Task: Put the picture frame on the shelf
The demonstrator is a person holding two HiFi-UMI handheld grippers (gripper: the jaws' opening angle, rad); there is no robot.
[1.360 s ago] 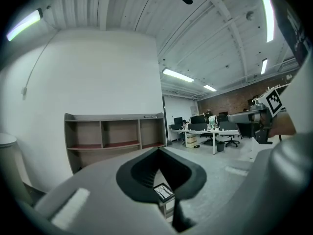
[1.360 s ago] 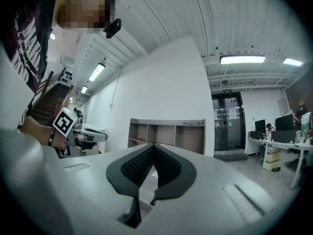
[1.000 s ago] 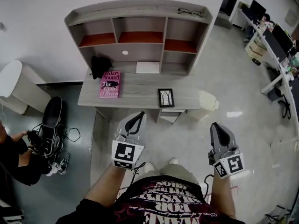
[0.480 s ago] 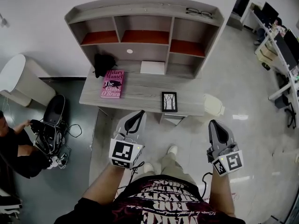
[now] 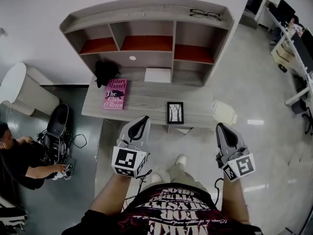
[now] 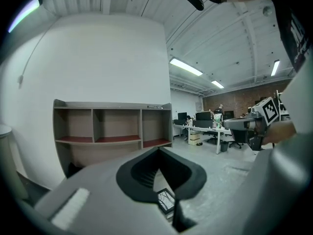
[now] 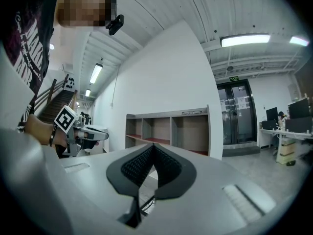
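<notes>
Head view is showing a grey desk standing against a white wall, with an open-fronted shelf sitting on its rear half. The picture frame is lying flat on the desk top near the front edge, right of centre, and no gripper is touching it. A pink book is lying toward the left end of the desk, a dark bundle is sitting behind it, and a white flat item is resting under the shelf's lower middle bay. A pair of glasses is lying on the shelf's top board, at the right.

The left gripper is hovering in front of the desk edge, left of the frame and apart from it. Left gripper view is showing its jaws meeting at the tips with nothing clamped between them; part of the picture frame is showing through the gap below the tips, and the shelf is standing beyond.

The right gripper is hovering over the floor, right of the frame. Right gripper view is showing its jaws closed and empty as well, pointing toward the shelf.

A person is crouching on the floor at the left, beside tangled cables.
</notes>
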